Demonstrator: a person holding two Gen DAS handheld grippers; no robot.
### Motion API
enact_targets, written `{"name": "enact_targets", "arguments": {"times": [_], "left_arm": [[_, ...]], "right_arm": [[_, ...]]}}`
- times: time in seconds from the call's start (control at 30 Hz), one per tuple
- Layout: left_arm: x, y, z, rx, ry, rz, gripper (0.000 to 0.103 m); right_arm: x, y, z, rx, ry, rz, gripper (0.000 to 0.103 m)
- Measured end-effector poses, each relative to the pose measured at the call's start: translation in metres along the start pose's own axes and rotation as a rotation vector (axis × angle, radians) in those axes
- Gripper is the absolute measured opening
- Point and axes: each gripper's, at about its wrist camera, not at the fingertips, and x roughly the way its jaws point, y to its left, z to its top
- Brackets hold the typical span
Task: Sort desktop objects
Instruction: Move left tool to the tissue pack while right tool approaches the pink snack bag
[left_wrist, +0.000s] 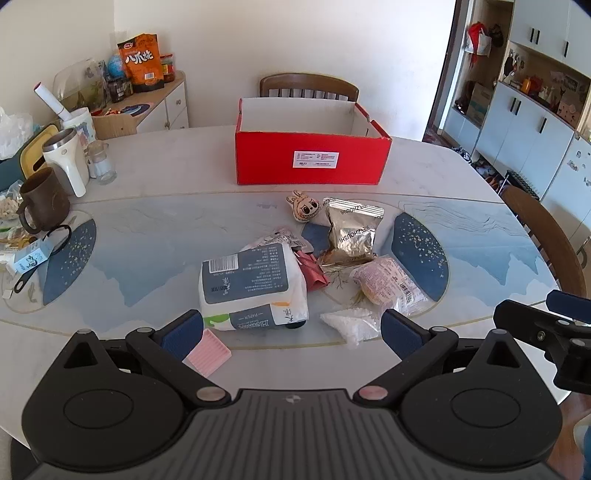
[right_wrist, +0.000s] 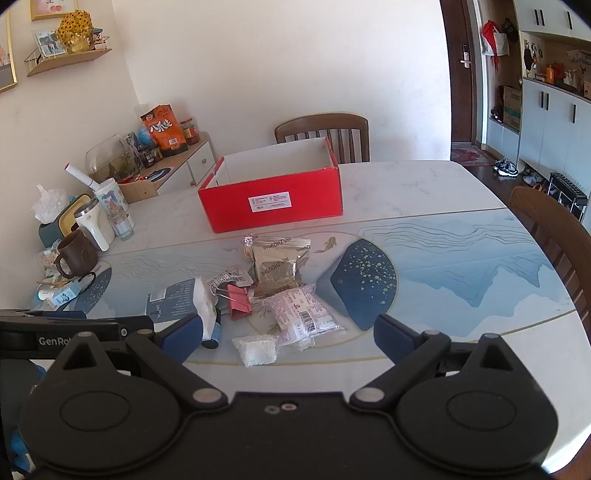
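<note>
Scene: A heap of small goods lies at the near middle of the desk (left_wrist: 155, 173), with an open red box (left_wrist: 312, 158) standing apart behind it, its inside seemingly empty.

Left claw: The left claw (left_wrist: 291, 326) hangs over the near edge with its blue pads spread wide, holding nothing; the tissue pack (left_wrist: 255, 286) lies just ahead between them.

Right claw: The right claw (right_wrist: 288, 334) is likewise spread and empty, low over the desk, the white bead pouch (right_wrist: 256, 349) just ahead of it.

Tissue pack: Soft and light by the look, likely to give under pressure; a hold across its short width seems safest. Its long axis runs left to right in the left wrist view, barcode end toward the far left.

Gold sachet (left_wrist: 351, 230): Crinkly foil, probably slippery; it lies flat, long axis running away toward the box. Taking it by a crimped end seam looks best.

Clear-wrapped pastry (left_wrist: 388, 284): Likely crushable, so a light grip on the wrapper. It lies slantwise, touching the sachet's near end.

Others: A plush charm (left_wrist: 303, 208) lies nearest the box; a pink binder clip (right_wrist: 238, 299) and a pink ridged pad (left_wrist: 208, 350) are stiff, easy picks.
</note>
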Motion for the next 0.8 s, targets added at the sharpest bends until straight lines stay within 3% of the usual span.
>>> {"name": "enact_targets", "arguments": {"times": [0.8], "left_arm": [[0.0020, -0.0074, 0.0032, 0.001, -0.017, -0.010, 0.103]], "right_arm": [[0.0036, -0.0008, 0.0021, -0.019, -0.004, 0.021, 0.099]]}}
